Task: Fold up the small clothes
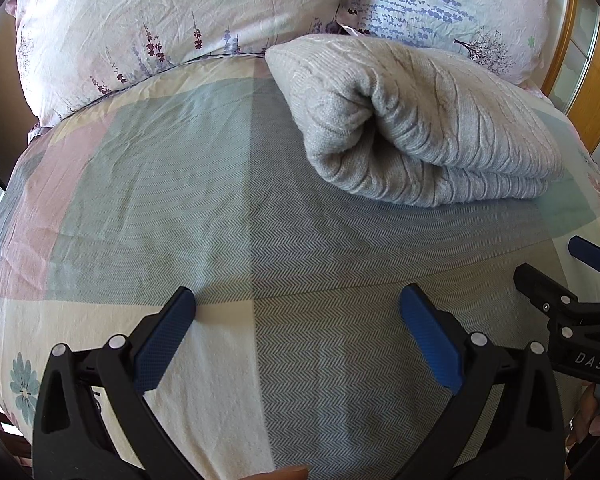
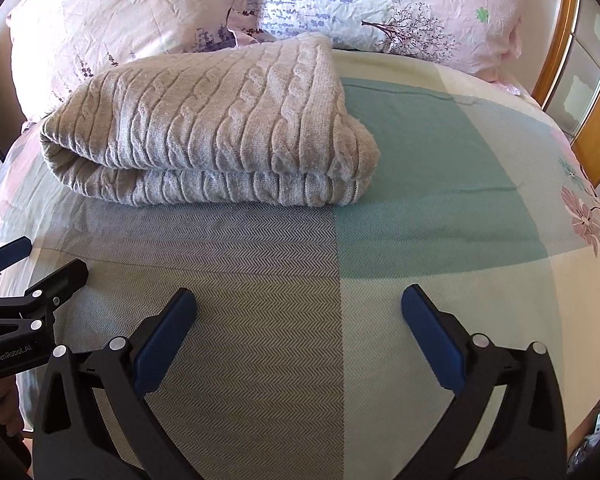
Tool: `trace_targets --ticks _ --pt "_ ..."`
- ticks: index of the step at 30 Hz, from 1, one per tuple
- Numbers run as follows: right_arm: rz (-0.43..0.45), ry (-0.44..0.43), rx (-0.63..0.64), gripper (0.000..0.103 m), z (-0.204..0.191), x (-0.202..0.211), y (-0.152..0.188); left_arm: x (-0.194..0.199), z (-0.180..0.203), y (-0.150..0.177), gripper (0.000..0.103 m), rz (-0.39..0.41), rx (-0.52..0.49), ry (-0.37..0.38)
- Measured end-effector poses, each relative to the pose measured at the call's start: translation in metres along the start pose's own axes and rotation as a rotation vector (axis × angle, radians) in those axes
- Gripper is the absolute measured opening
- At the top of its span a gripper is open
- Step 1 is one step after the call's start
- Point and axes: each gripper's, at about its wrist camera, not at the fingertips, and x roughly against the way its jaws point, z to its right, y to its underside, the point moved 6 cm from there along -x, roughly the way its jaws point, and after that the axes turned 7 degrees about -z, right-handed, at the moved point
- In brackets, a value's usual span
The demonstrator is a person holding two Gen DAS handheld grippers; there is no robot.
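Folded grey sweater (image 2: 208, 132) lies far on bed (image 2: 440, 200); left gripper (image 1: 298, 304) and right gripper (image 2: 300, 304) fingers spread, empty, near side.

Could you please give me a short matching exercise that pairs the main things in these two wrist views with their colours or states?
Things:
1. sweater
2. left gripper
3. pillows
4. bedspread

States:
A. pink, printed with purple flowers
B. grey cable knit, folded
C. colour blocks, herringbone weave
D. open, holding nothing

Pairs: 1-B, 2-D, 3-A, 4-C
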Motion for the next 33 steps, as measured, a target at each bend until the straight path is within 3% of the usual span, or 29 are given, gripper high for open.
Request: trace_targets --ticks 33 --pt "0.007 -0.001 0.001 0.102 0.0007 0.0013 -0.0005 -0.0018 -0.0018 0.0002 0.101 -0.006 -0.003 0.003"
